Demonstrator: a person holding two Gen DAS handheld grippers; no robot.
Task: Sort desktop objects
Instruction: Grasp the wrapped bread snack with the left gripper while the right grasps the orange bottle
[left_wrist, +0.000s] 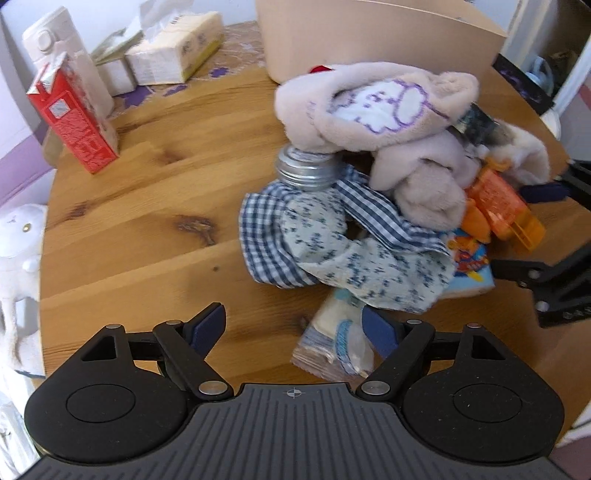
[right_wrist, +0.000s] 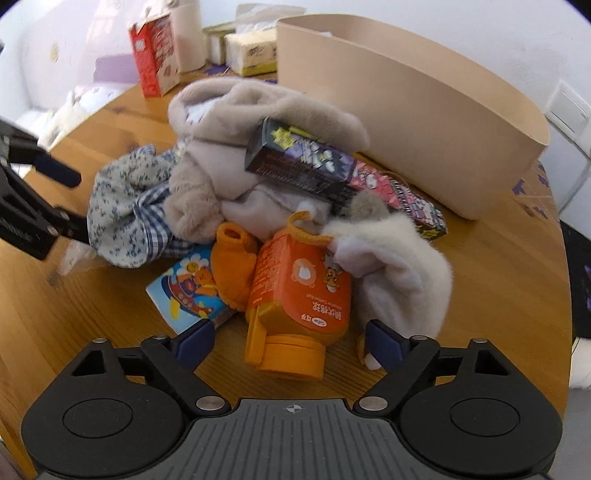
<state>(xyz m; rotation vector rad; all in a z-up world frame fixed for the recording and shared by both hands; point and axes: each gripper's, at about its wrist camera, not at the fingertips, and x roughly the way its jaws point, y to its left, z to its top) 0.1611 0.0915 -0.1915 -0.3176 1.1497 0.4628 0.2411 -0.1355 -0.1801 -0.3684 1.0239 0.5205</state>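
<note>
A pile lies on the round wooden table (left_wrist: 147, 229): a pinkish plush cloth (left_wrist: 376, 110), a blue gingham and floral cloth (left_wrist: 332, 236), a silver tin (left_wrist: 306, 170), an orange bottle (right_wrist: 299, 291), a cartoon booklet (right_wrist: 188, 291), a dark box (right_wrist: 306, 162) and a clear snack packet (left_wrist: 332, 347). My left gripper (left_wrist: 295, 328) is open and empty, its right finger beside the snack packet. My right gripper (right_wrist: 291, 339) is open, its fingers either side of the orange bottle's cap end, not closed on it. Each gripper shows in the other's view.
A beige bin (right_wrist: 424, 122) stands behind the pile. A red carton (left_wrist: 74, 118), a white flask (left_wrist: 70, 48) and tissue packs (left_wrist: 177, 48) stand at the back left. A white plush toy (left_wrist: 18, 236) sits off the table's left edge.
</note>
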